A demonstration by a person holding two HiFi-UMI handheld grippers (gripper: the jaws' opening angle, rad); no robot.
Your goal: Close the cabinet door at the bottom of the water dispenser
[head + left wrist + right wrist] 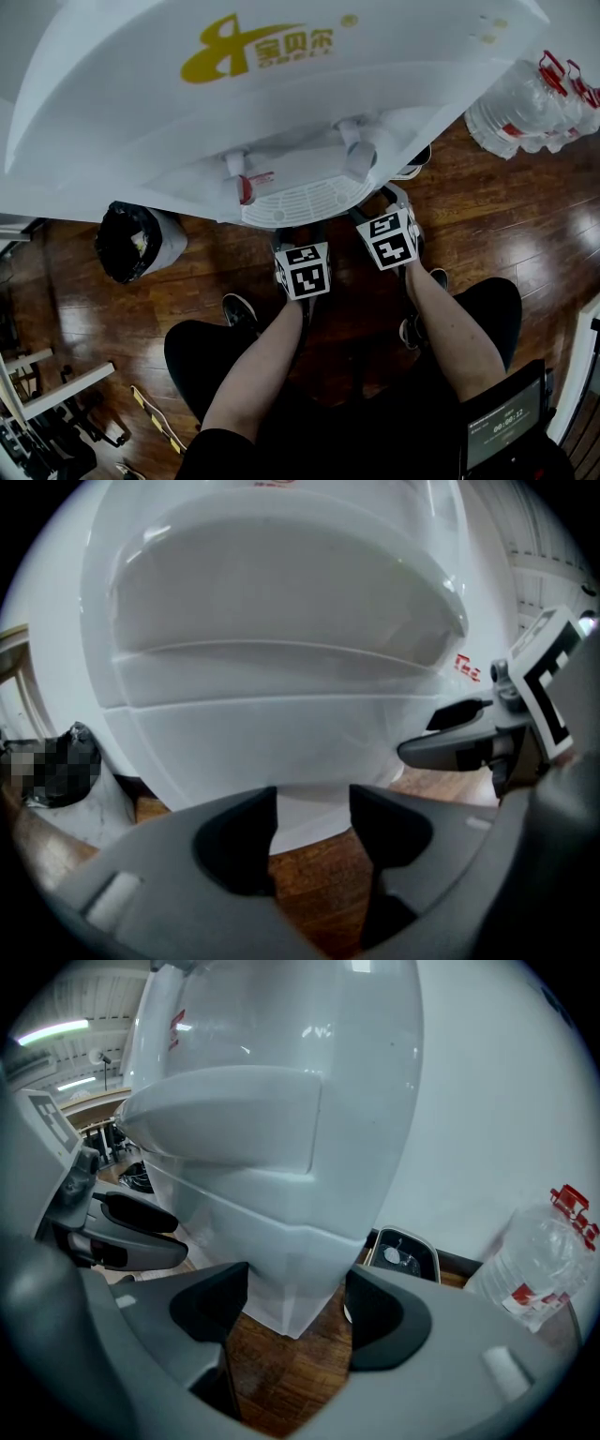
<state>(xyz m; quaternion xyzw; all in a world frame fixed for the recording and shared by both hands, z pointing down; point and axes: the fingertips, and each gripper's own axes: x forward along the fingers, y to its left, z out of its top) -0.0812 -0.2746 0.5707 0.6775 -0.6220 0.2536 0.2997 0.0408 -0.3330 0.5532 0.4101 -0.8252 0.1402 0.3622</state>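
Observation:
The white water dispenser (253, 103) fills the top of the head view, seen from above, with its taps and drip tray (300, 199) facing me. Its lower front panel (281, 742) fills the left gripper view; whether the cabinet door stands ajar I cannot tell. My left gripper (312, 803) is open, a short way in front of that panel, with nothing between its fingers. My right gripper (295, 1288) is open too, facing the dispenser's lower corner (286, 1269). In the head view only the marker cubes show, left (302, 270) and right (387, 239); the jaws are hidden under the tray.
A bin with a black liner (136, 242) stands left of the dispenser. Large clear water bottles (534, 103) lie at the right on the wooden floor (497, 225). A small flat device (403, 1258) sits by the wall. The person's shoes (239, 309) are near the dispenser's base.

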